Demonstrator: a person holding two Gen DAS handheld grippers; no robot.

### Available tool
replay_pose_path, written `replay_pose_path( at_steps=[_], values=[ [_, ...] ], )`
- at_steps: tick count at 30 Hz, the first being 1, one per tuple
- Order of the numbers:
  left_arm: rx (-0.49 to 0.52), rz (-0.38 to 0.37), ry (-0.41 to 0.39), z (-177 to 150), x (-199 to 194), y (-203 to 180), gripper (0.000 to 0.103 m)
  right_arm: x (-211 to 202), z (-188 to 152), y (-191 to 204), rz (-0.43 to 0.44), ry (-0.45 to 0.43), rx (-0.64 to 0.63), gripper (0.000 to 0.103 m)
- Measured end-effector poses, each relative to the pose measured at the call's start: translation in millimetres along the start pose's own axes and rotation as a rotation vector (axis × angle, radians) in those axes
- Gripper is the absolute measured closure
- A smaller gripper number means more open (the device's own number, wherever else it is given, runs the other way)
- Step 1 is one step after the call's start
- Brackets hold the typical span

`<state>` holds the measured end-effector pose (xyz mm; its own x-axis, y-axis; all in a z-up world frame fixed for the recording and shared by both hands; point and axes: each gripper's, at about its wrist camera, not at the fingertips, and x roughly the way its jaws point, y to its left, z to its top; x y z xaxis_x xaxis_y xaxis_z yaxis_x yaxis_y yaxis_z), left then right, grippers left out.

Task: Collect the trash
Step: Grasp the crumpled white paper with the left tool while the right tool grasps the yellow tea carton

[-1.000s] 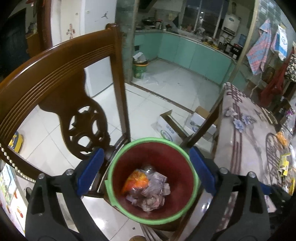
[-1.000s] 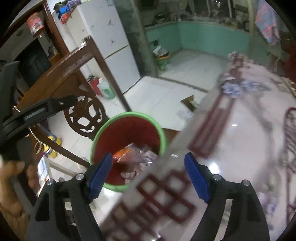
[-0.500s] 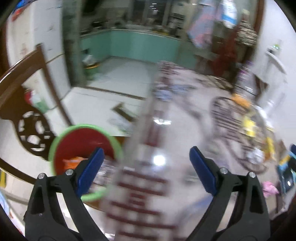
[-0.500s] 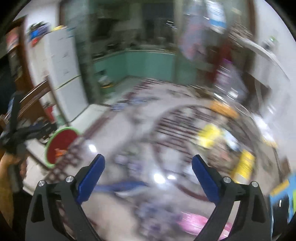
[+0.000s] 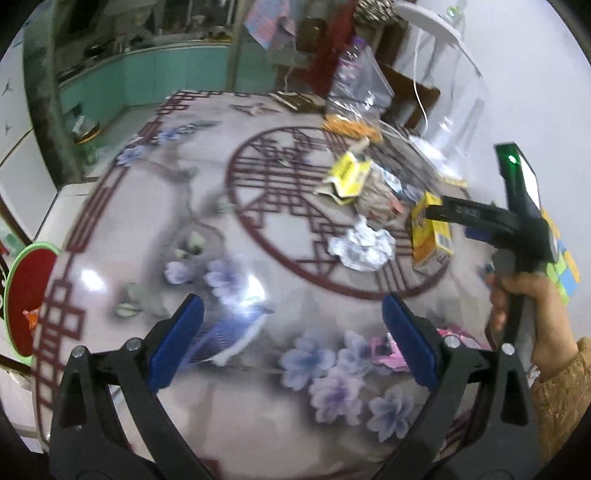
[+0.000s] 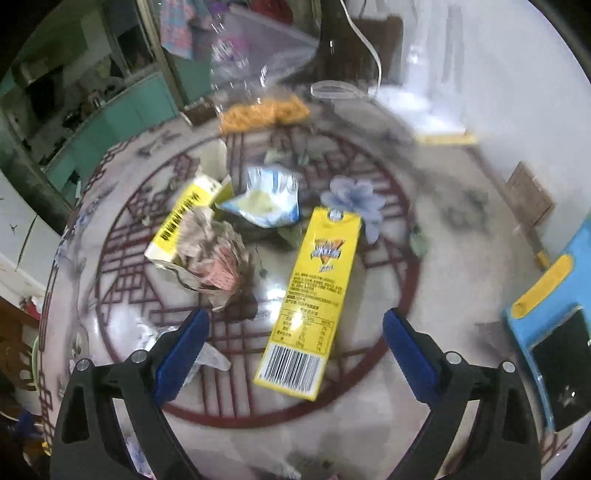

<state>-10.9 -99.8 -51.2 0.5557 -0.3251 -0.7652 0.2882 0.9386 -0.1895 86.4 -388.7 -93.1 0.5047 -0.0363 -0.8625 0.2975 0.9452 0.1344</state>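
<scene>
Table (image 5: 122,229): pale grey gloss, maroon lattice border and ring, lilac flowers, a blue bird. My gripper pads (image 6: 181,354) blue on black arms. Carton (image 6: 314,299) yellow, black barcode. Crumpled paper (image 5: 360,245) white. Bin (image 5: 26,295) red, green-rimmed.

I am in a home's dining area, over a round table (image 5: 155,236) printed with purple flowers and red lattice. Beyond the table's far edge a kitchen opens, with teal cabinets (image 5: 155,77) under a cluttered counter. Cloths (image 5: 269,18) hang past the table, and a white refrigerator (image 5: 14,122) stands left of it
</scene>
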Motion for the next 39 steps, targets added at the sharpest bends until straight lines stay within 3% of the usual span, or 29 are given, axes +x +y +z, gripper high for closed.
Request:
replay_pose_path(
  at_steps=[1,3,5,10,12,18,22,23,25,26,28,30,36,39],
  values=[
    [0.007,0.005,0.008,1.7,5.9,-6.5,0.008,8.0,0.3,-0.1,0.020,0.015,0.006,0.017],
    [0.007,0.006,0.023,7.4,18.7,-13.8,0.008,15.5,-1.8,-3.1,0.020,0.037,-0.007,0.035],
    [0.000,-0.003,0.031,12.3,30.1,-22.4,0.008,20.1,-3.7,-2.8,0.014,0.055,-0.015,0.046],
    [0.019,-0.011,0.040,28.1,57.0,-48.6,0.008,19.0,-1.5,-7.5,0.050,0.064,-0.009,0.044],
    [0.032,-0.004,0.037,35.0,68.0,-58.3,0.008,18.5,-0.1,-10.3,0.064,0.069,-0.003,0.030],
    [0.073,0.034,0.114,47.3,117.1,-85.5,0.008,23.0,2.8,-26.0,0.098,0.080,0.072,0.029],
    [0.103,0.075,0.169,45.3,147.1,-92.7,0.009,8.7,7.1,-31.5,0.052,0.024,0.075,0.029],
    [0.101,0.079,0.179,44.1,153.5,-91.0,0.011,6.1,8.4,-31.3,0.040,0.011,0.067,0.029],
    [0.085,0.065,0.202,41.1,162.7,-84.6,0.040,-2.3,10.4,-28.6,0.005,-0.040,0.040,0.029],
    [0.077,0.055,0.207,39.7,165.5,-80.8,0.041,-4.9,10.9,-27.4,-0.013,-0.065,0.030,0.027],
    [0.078,0.043,0.185,39.2,162.2,-77.7,0.051,-8.9,11.2,-25.2,-0.035,-0.121,0.011,0.026],
    [0.095,0.056,0.154,40.7,150.9,-75.3,0.054,-7.7,10.8,-24.6,-0.030,-0.135,0.009,0.026],
    [0.060,0.030,0.032,43.0,92.9,-57.8,0.053,19.9,8.8,-21.7,0.070,0.009,0.056,0.026],
    [0.094,0.058,-0.012,35.6,68.9,-55.1,0.051,31.6,4.1,-10.3,0.030,0.046,0.003,0.028]
  ],
)
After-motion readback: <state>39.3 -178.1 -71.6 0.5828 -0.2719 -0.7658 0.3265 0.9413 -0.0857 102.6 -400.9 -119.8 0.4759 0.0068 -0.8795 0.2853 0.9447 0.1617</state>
